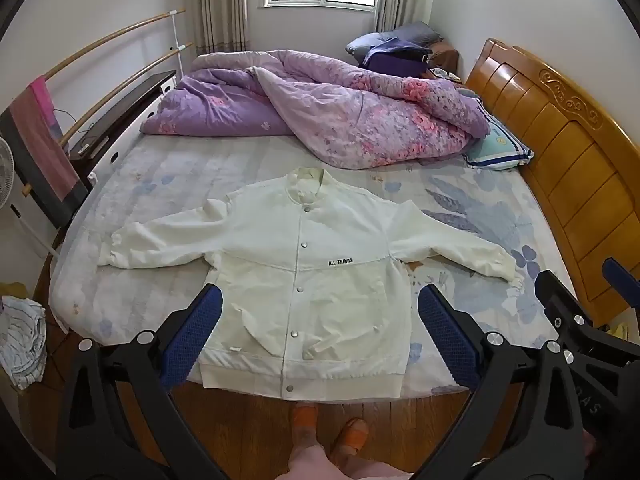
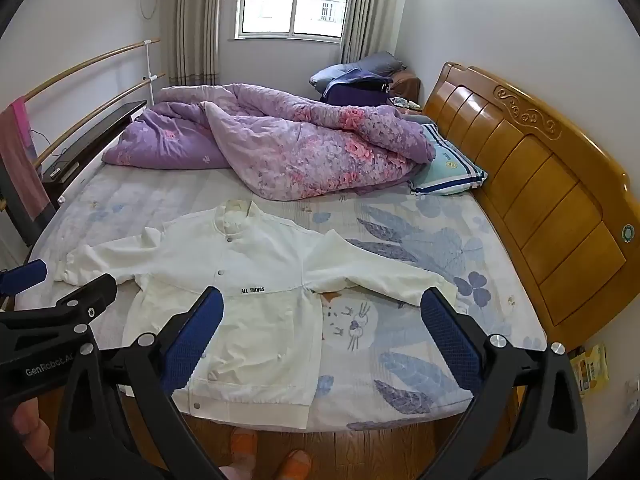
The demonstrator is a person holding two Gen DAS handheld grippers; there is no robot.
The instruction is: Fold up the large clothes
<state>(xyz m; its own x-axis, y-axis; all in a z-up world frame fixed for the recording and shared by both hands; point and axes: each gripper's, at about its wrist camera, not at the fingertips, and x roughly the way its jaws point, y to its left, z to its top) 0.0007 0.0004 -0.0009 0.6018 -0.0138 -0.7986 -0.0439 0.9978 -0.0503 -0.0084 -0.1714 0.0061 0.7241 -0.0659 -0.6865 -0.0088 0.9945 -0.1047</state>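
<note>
The white snap-front jacket with a small black chest print (image 1: 304, 276) lies face up, sleeves spread, on the floral-sheeted bed (image 1: 460, 208), hem at the near edge. Both the left hand-held gripper (image 1: 318, 336) and the right hand-held gripper (image 2: 322, 338) hang above it, jaws wide, holding nothing. A sensible first fold: pinch each cuff (image 1: 506, 266) cleanly, single layer, and bring the sleeves across the chest without dragging the body.

Jacket (image 2: 248, 280) left cuff behind the left tool (image 2: 24, 276)
</note>
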